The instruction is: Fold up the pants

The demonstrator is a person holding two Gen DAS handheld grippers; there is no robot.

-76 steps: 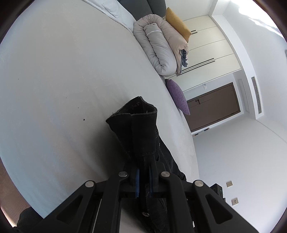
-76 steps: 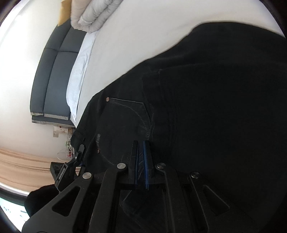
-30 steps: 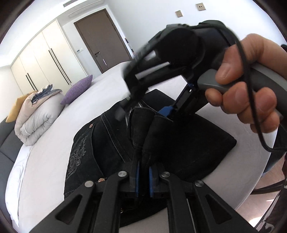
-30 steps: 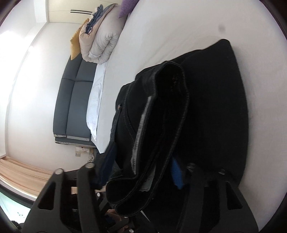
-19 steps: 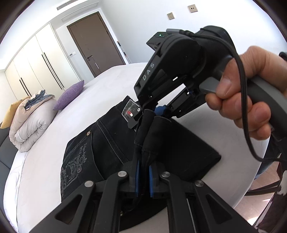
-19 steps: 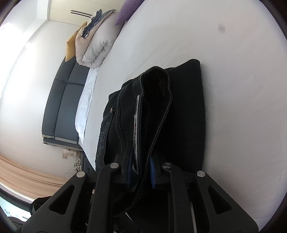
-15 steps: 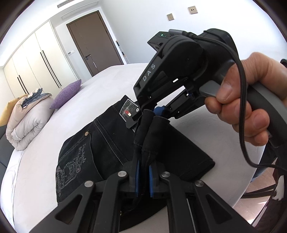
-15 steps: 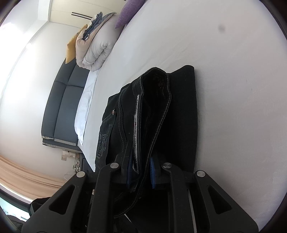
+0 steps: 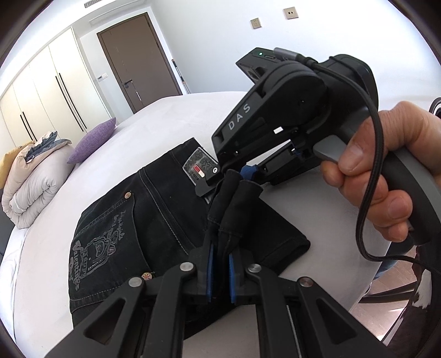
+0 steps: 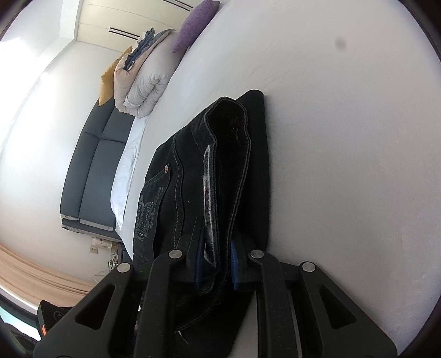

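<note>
Purple cushion lies beyond black pants.

Bedroom in home indicated. Large bed covered with white sheet, seen in both views. Rolled grey duvet stacked at bed's far end, purple cushion and mustard pillow placed beside it. Dark grey padded headboard seen behind. Built-in white wardrobe with long dark handles set along wall, brown door next to it. Wall sockets mounted above.
</note>
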